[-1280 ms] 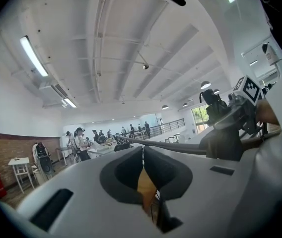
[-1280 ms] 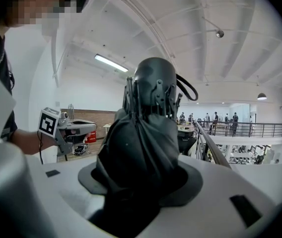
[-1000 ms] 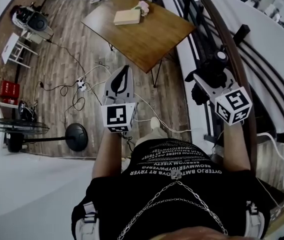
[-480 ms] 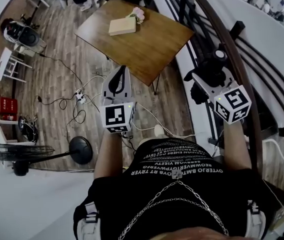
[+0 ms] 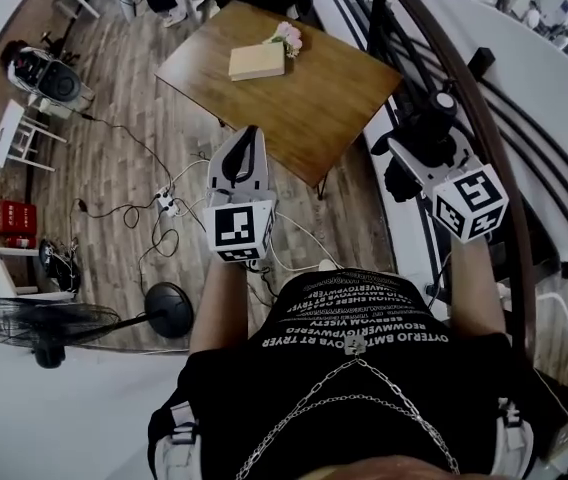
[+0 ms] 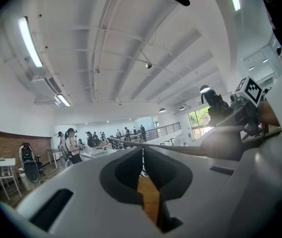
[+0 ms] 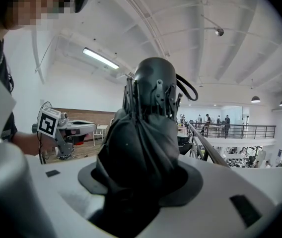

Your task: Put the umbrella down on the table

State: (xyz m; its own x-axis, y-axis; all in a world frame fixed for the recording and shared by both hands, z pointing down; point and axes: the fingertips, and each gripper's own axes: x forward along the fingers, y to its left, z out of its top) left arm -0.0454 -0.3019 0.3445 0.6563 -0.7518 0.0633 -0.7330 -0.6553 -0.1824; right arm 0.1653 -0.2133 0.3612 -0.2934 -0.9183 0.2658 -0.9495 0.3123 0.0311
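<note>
Ribs and strap of the folded black umbrella (image 7: 148, 108) showed only in the right gripper view, clamped by the right gripper (image 7: 143, 182), off the wooden table (image 5: 334, 98); the left gripper (image 6: 142, 152) was closed, empty.

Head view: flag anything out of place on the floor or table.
Loose cables sprawl tangled over the floor around a power strip, left of the table: a trip hazard. The table itself looks tidy.
</note>
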